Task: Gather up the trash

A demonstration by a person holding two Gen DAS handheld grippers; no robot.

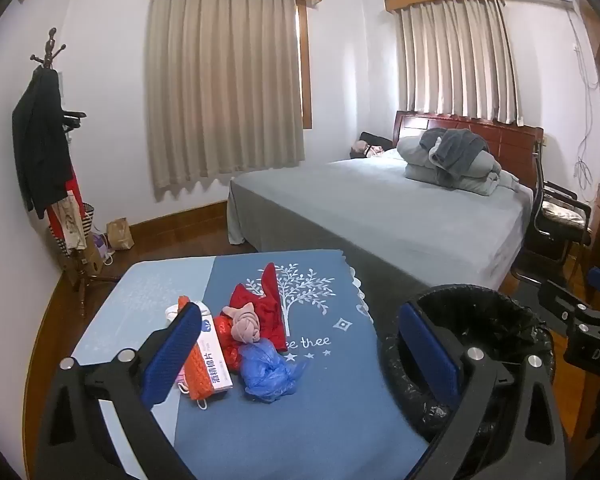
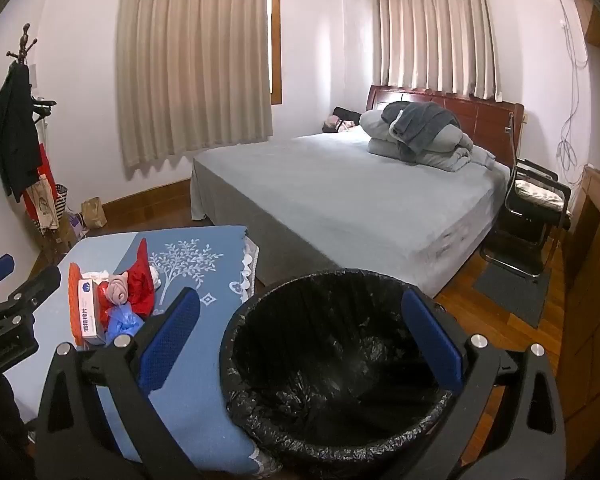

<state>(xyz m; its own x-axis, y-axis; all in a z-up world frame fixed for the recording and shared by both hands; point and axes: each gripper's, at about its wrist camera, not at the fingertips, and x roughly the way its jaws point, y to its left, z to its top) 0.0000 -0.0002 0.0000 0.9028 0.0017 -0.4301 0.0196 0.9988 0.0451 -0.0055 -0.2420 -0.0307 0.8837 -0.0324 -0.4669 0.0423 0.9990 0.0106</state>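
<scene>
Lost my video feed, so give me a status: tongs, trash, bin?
Both tongs, left and right, open, empty. Trash pile untouched on blue table cloth. Black-lined bin beside table, looks empty. Nothing in the way.

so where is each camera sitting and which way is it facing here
Left wrist: on the left gripper, open, tilted down over the blue-clothed table at the trash pile; its own fingers show, and the right gripper.
Right wrist: on the right gripper, open, looking down into the black-lined bin; its own fingers show, and the left gripper.
Shared: table, pile, bin, bed, curtains, coat rack.
</scene>
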